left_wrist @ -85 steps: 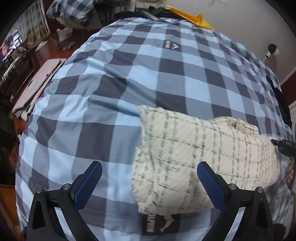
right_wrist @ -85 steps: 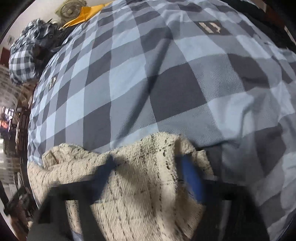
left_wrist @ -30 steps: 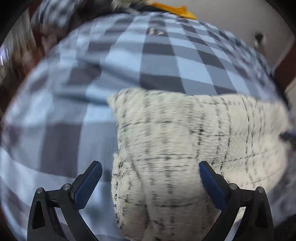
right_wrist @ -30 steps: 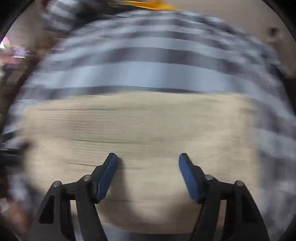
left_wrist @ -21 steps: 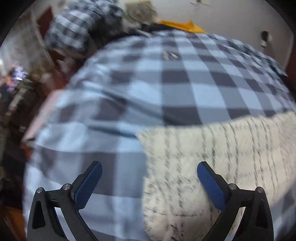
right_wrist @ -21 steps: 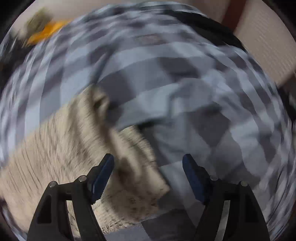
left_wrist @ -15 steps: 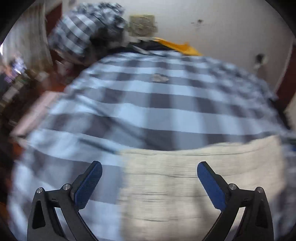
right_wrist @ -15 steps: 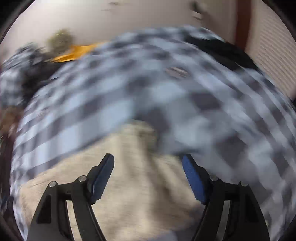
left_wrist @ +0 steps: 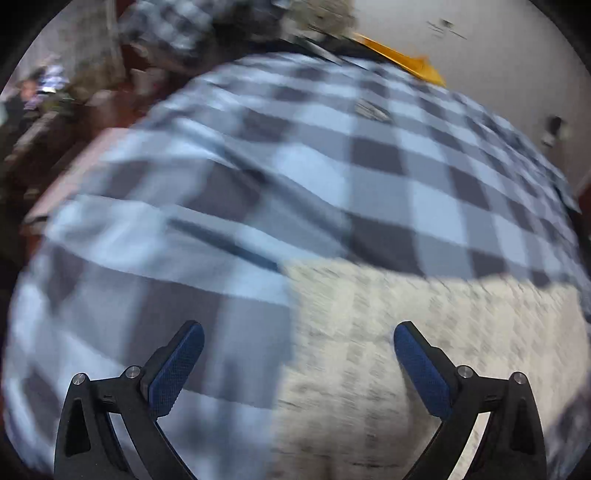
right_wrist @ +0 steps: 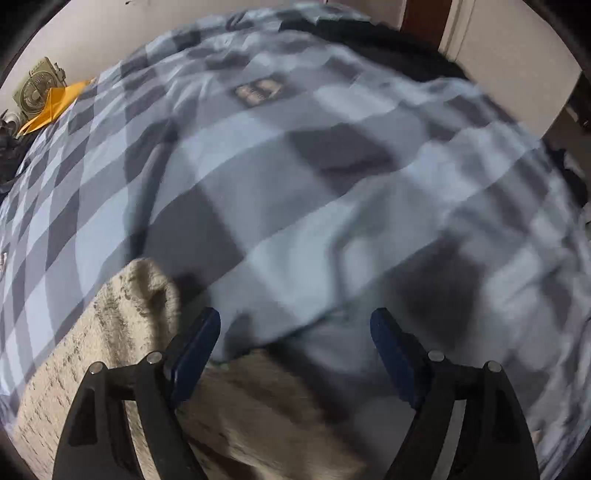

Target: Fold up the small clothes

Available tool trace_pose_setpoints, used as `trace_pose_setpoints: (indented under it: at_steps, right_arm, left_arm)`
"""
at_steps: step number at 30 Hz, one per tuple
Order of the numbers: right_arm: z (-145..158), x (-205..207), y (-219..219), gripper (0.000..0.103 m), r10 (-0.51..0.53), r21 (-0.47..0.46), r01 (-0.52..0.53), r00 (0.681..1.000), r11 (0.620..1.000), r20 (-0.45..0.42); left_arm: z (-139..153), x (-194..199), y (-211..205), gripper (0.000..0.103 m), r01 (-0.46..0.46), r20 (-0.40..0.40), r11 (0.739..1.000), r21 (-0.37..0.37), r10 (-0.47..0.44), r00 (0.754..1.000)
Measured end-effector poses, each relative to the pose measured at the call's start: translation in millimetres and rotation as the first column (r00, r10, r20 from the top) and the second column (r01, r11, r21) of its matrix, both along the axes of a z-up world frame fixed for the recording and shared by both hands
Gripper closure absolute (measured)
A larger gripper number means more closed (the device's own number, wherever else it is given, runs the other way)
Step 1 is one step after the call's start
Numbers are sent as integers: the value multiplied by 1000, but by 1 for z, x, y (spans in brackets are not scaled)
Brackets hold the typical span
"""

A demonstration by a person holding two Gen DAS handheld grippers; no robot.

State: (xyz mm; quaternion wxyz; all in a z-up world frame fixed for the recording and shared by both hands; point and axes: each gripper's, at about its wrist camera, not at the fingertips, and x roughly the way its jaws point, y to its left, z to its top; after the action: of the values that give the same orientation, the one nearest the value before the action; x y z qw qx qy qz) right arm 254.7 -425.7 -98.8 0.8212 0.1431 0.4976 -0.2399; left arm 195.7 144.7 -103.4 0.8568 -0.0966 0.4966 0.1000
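Note:
A cream garment with thin dark check lines (left_wrist: 424, 332) lies folded on the blue-and-grey checked bedspread (left_wrist: 295, 166). In the left wrist view it fills the lower right, and my left gripper (left_wrist: 295, 354) hangs open above its left edge, nothing between the pads. In the right wrist view the same cream garment (right_wrist: 122, 325) sits at the lower left. My right gripper (right_wrist: 295, 339) is over its right end and the checked bedspread (right_wrist: 295, 184), its jaws opening, with nothing pinched between them. Both views are blurred.
A yellow cloth (left_wrist: 402, 61) and a dark checked pile (left_wrist: 173, 26) lie at the bed's far end by a pale wall. Dark furniture (left_wrist: 44, 122) stands left of the bed. A small fan (right_wrist: 38, 88) sits near the yellow cloth (right_wrist: 55, 105).
Both grippers have swung across the garment. The right one has rolled and slid off toward its right end, jaws a little wider. The left one now sits over the garment's left edge.

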Motion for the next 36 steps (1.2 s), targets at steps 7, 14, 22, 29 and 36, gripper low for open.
trace_pose_setpoints:
  at_steps: [7,14,22,29,36]
  right_arm:
    - [64,-43,102,21,250,-153,-230,959,961,132]
    - [-1,-53,227,21,628,-41,-630,776,775,-61]
    - [-23,-58,116,13,332,12,-333,937,943,-112]
    - [-3,-82,90,12,191,-84,-203,972,975,-133]
    - [-9,-90,117,12,284,-26,-290,950,957,-130]
  left_arm:
    - [42,-33,-4,0,-33,43,998,-46,35,998]
    - [-23,-50,-55,0,170,-240,981,-96,-189,952]
    - [-22,-46,1,0,58,-258,966,-251,-124,958]
    - [24,-58,14,0,170,-269,985,-36,-173,948]
    - [13,-72,-1,0,394,-285,918,-45,-390,876]
